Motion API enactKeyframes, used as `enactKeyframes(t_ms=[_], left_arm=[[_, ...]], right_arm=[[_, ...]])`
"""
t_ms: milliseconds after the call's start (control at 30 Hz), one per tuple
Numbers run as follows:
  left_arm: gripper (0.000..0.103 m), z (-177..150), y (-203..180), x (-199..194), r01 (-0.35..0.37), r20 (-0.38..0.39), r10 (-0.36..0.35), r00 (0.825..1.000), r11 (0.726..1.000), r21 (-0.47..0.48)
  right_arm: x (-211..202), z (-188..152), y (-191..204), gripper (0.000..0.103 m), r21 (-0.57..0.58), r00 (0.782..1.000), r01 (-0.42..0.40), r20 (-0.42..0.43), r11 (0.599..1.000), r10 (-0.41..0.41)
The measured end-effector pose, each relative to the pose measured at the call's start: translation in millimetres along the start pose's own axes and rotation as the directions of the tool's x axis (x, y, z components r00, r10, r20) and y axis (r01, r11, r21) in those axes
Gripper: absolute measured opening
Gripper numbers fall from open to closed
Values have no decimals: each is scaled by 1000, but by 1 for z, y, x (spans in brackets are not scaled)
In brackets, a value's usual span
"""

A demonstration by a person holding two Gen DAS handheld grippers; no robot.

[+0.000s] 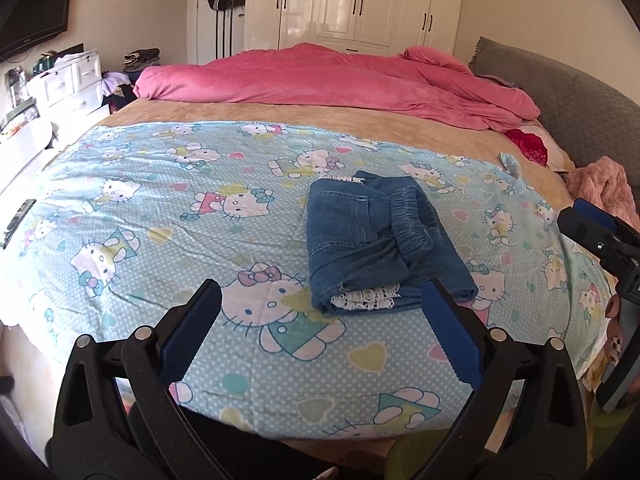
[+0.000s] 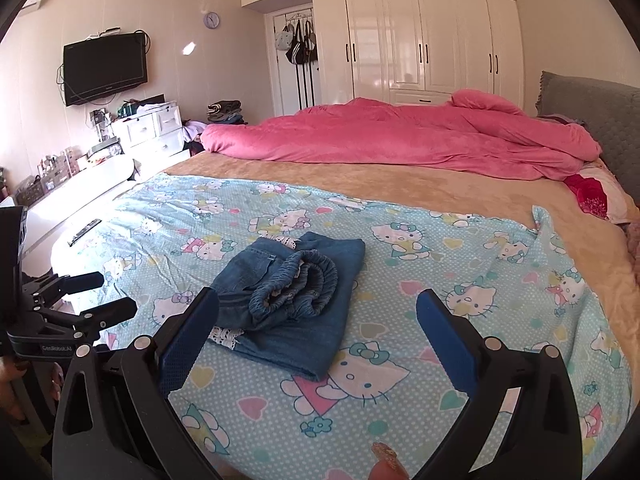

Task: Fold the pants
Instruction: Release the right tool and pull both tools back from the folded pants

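The blue denim pants point(image 1: 376, 240) lie folded in a compact bundle on the light-blue cartoon-cat sheet point(image 1: 168, 208), with white lace trim showing at the near end. They also show in the right wrist view point(image 2: 292, 296). My left gripper point(image 1: 320, 292) is open and empty, held just short of the bundle's near edge. My right gripper point(image 2: 318, 300) is open and empty, in front of the bundle. The right gripper shows at the right edge of the left wrist view point(image 1: 600, 236). The left gripper shows at the left edge of the right wrist view point(image 2: 96, 296).
A pink duvet point(image 1: 340, 80) lies bunched across the far side of the bed, on a tan blanket point(image 1: 320, 114). A grey headboard point(image 1: 580, 108) stands at right. White drawers point(image 2: 148, 128) and a wall TV point(image 2: 104, 68) are at left. A dark remote-like object point(image 2: 84, 232) lies at the sheet's left edge.
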State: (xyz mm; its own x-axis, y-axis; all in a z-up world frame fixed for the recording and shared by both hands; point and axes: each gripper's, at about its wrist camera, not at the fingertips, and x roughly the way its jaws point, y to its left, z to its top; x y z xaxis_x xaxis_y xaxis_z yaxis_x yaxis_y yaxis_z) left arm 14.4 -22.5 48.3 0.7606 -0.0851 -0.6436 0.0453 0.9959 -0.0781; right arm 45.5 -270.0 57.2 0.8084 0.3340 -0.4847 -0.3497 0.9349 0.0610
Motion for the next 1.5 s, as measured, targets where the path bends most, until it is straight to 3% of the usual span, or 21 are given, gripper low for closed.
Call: enactKeyframes(t_ms=[467,967,1500], left_arm=[[94,-30,-5,-5,19,-15,-19,1000,1000,-10],[94,-47,-3,21,2,-95,-3,995,1000,-17],[94,-52,1,33,-9,-126,5,992,999,-32]], right_arm=[[-8,-28,2,98,18,999,2,-42,1000,-2],[23,-62,0,99,34,987,20,-160,999,-15],[40,-74,2,99,44,978,21,-208,999,-12]])
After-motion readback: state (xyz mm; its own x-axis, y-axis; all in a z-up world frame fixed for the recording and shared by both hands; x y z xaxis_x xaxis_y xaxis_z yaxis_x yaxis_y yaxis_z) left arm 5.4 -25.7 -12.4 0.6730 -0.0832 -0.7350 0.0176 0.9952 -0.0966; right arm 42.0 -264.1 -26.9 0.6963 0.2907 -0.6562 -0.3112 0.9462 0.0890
